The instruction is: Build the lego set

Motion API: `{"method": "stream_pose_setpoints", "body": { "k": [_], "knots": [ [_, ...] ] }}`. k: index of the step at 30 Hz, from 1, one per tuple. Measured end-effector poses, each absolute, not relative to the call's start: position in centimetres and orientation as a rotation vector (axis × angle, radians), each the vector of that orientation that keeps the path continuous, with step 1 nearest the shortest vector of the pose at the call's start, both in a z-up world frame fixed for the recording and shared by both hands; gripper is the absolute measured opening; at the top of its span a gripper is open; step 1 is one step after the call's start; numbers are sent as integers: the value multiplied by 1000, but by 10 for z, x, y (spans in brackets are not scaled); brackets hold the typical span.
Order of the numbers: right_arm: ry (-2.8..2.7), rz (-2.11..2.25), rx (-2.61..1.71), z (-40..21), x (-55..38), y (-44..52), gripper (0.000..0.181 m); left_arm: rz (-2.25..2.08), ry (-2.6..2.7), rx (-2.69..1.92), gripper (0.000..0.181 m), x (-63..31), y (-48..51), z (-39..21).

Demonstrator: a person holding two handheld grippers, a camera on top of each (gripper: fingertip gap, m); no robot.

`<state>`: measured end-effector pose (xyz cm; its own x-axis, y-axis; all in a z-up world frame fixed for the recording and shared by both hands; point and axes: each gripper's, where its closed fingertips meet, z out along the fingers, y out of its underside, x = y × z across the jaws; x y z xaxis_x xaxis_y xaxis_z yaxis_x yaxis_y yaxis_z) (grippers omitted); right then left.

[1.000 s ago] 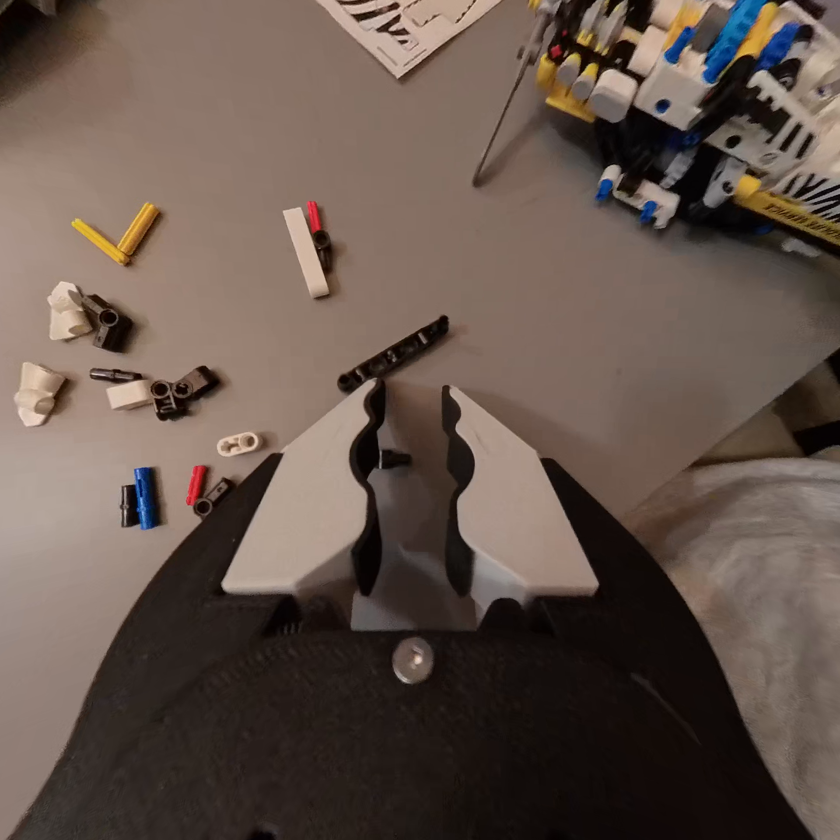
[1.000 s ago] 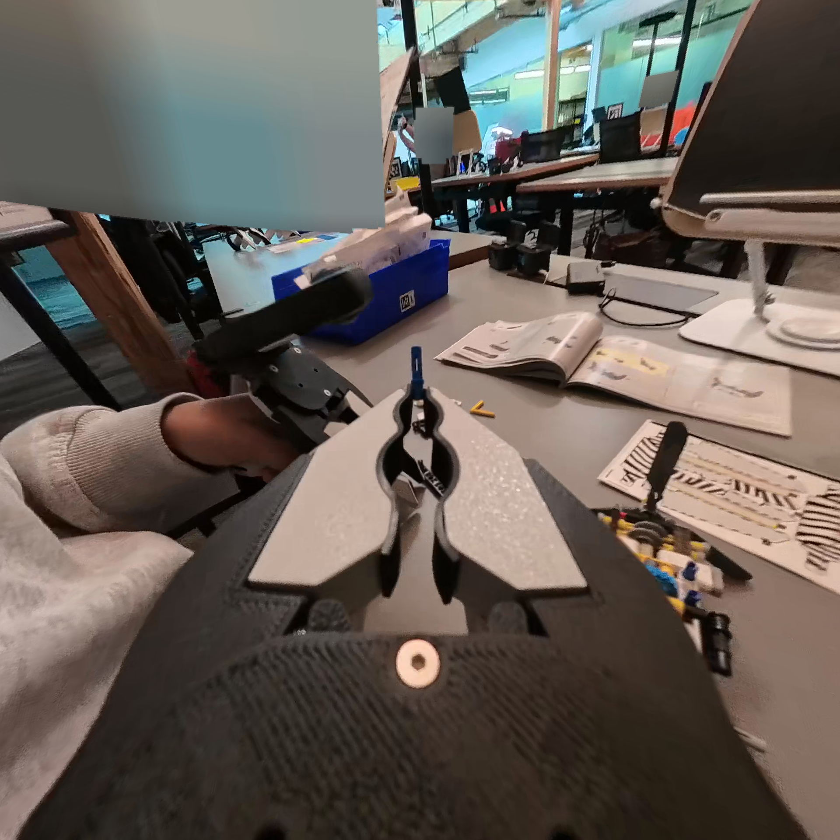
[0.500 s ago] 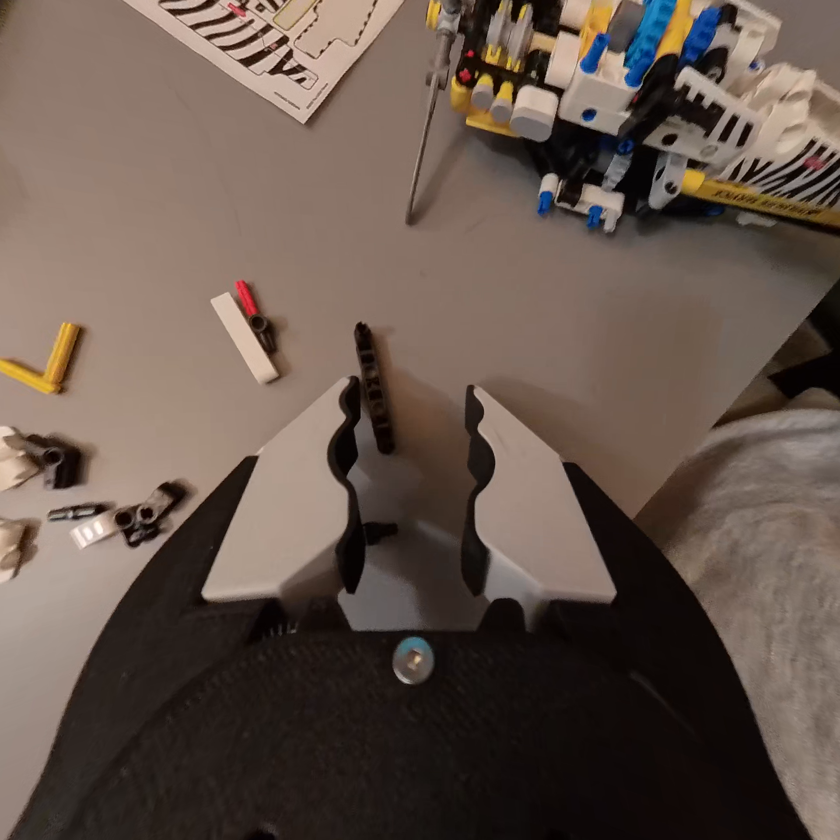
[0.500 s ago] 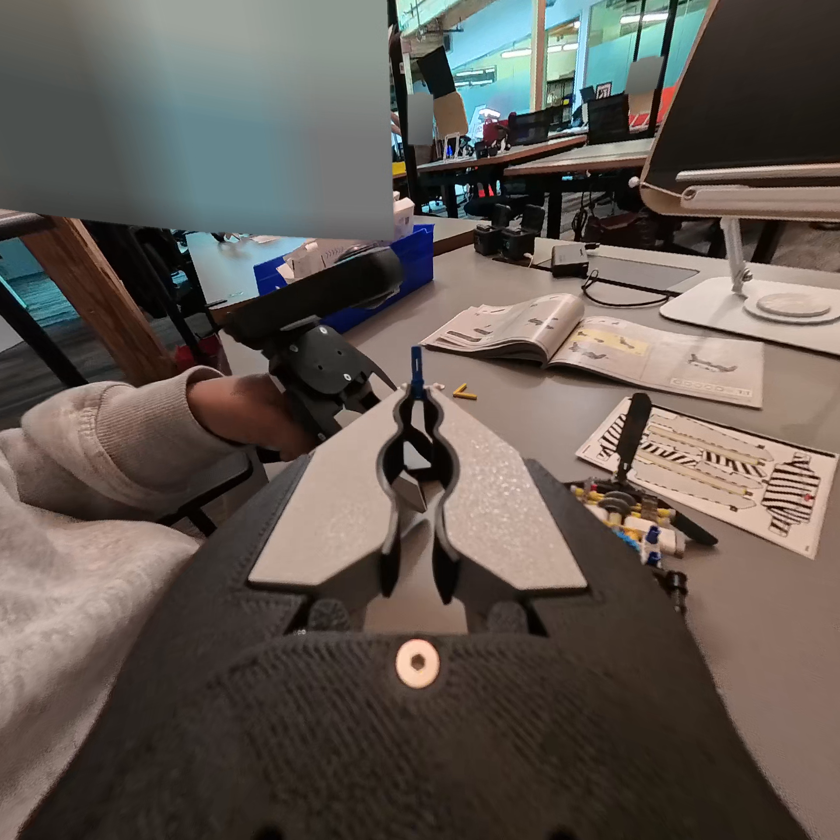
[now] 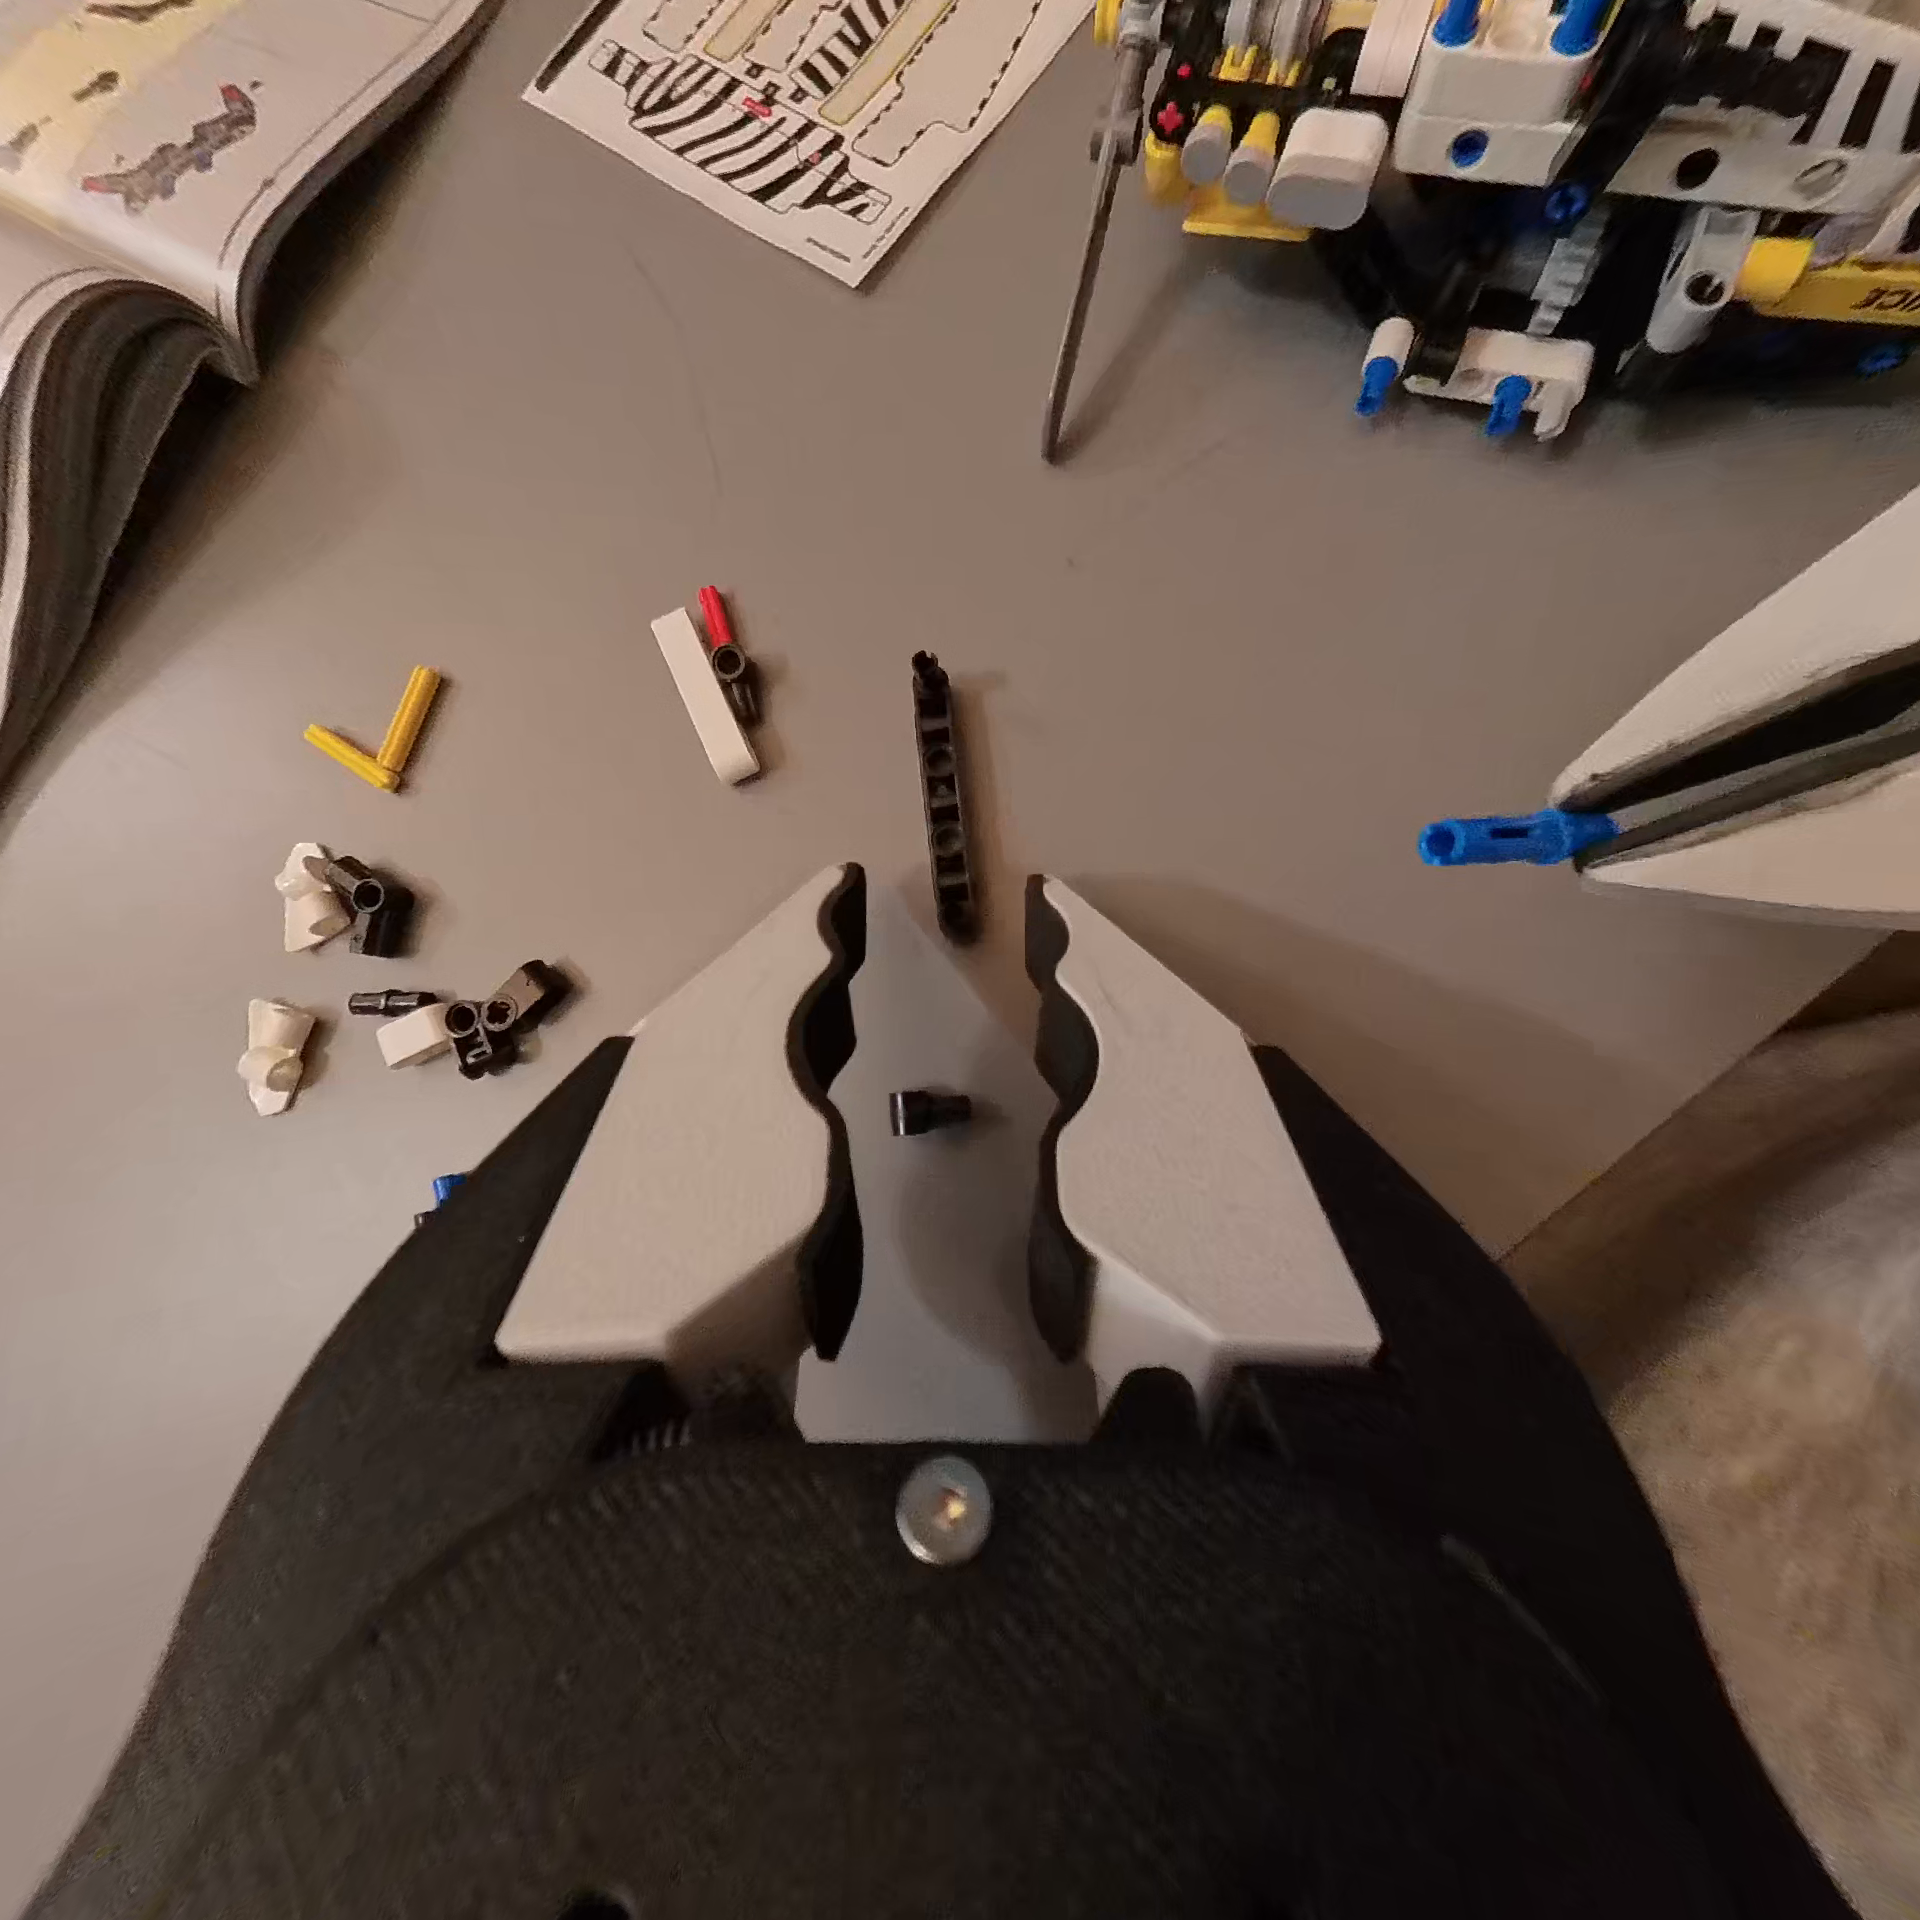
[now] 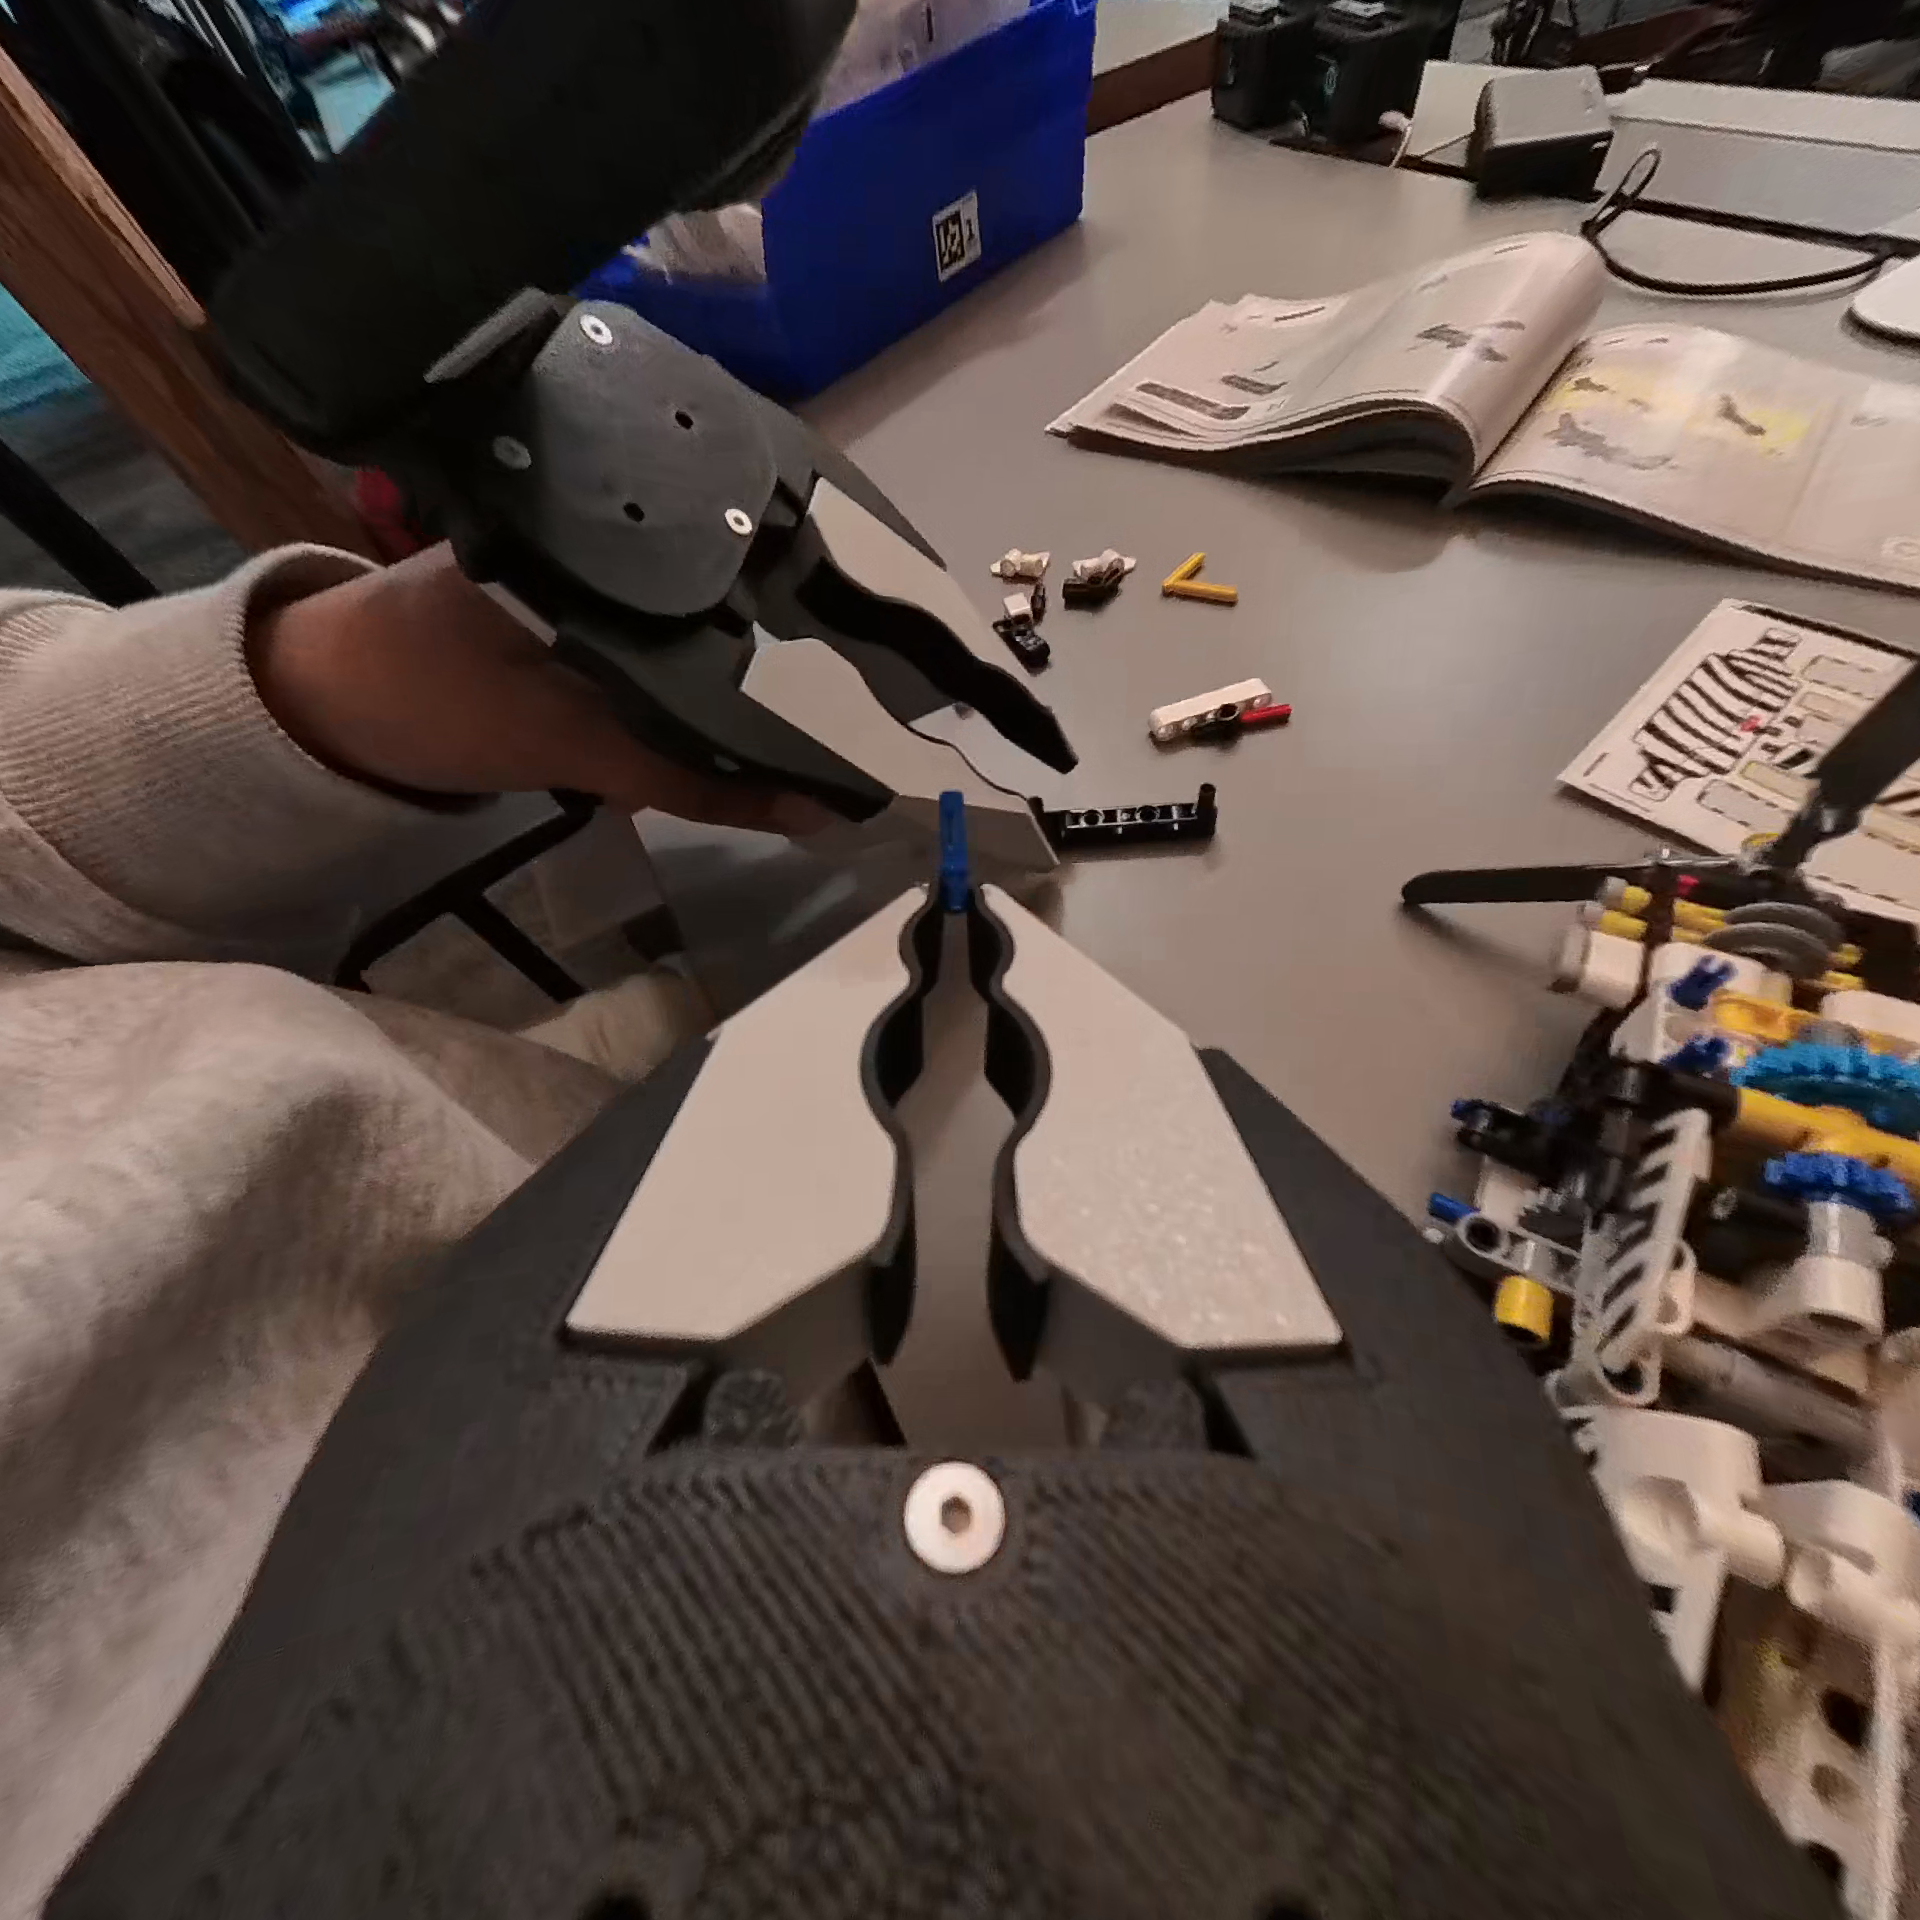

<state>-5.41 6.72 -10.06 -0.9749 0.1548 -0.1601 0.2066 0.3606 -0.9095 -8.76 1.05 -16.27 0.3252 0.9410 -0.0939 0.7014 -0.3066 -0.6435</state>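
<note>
My left gripper (image 5: 945, 883) is open and low over the grey table (image 5: 1143, 623). The near end of a black beam (image 5: 943, 800) lies on the table between its fingertips. A small black pin (image 5: 928, 1110) lies farther back between the fingers. My right gripper (image 6: 951, 902) is shut on a blue pin (image 6: 951, 847), which sticks out past the tips. It also shows in the left wrist view (image 5: 1579, 836), to the right of the beam. The right wrist view shows the left gripper (image 6: 1055, 810) beside the black beam (image 6: 1127, 816).
The part-built white, yellow and blue model (image 5: 1558, 156) stands at the far right. Loose parts lie to the left: a white beam with a red pin (image 5: 707, 696), yellow axles (image 5: 384, 727) and white and black connectors (image 5: 343, 914). Farther back are an open instruction booklet (image 5: 156, 156), a sticker sheet (image 5: 810, 114) and a blue bin (image 6: 914, 208). One gripper's finger ends stand about 9 cm off the other's.
The black beam has turned from slanted to pointing away between my left fingers. My right gripper has tipped down toward the table with the blue pin and now shows in the left wrist view.
</note>
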Motion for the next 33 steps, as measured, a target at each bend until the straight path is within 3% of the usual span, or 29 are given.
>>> {"method": "stream_pose_setpoints", "body": {
  "k": [4, 10, 33],
  "knots": [
    [2622, -1687, 334, -107, -53, 64, 2, 659, -1452, -2112, 27, -88, 8, -167],
    [2682, -1558, 417, -128, -56, 62, 2, 564, -1424, -2068, 7, -86, 15, -167],
    [2798, -1272, 610, -165, -83, 57, 2, 342, -1271, -1973, 6, -84, 43, -166]
  ]
}}
